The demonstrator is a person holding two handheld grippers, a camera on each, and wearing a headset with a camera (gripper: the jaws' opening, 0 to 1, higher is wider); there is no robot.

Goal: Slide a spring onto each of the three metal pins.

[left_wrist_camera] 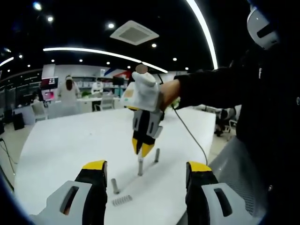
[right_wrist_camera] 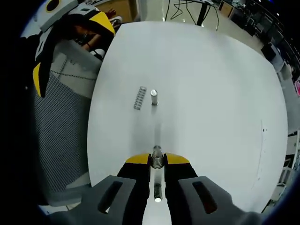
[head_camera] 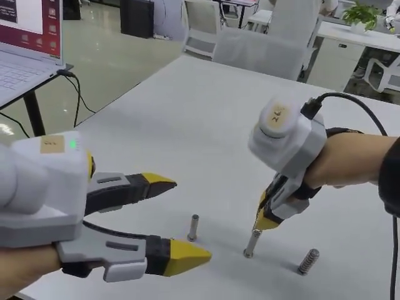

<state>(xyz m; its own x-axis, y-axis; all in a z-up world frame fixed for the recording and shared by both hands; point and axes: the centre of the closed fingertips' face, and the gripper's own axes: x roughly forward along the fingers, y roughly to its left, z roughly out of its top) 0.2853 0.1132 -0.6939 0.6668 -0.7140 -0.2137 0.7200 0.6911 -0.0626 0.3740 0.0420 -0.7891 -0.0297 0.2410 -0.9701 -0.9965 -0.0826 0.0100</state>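
Note:
Three short metal pins stand in a row on the white table [head_camera: 187, 106]. My right gripper [head_camera: 265, 222] points down at the middle pin [head_camera: 251, 244], shut on a small spring [right_wrist_camera: 157, 160] held at that pin's top. The left pin [head_camera: 194, 226] is bare, with a loose spring [left_wrist_camera: 122, 200] lying flat beside it. The right pin [head_camera: 308, 261] looks ribbed, as if a spring sits around it. My left gripper [head_camera: 178, 219] hovers open near the table's front edge, left of the pins, holding nothing.
A laptop [head_camera: 28, 44] sits on a stand at the far left, with cables hanging from it. Chairs [head_camera: 262, 47] and desks stand beyond the table's far edge. A black cable [head_camera: 362, 112] runs from the right gripper across the person's sleeve.

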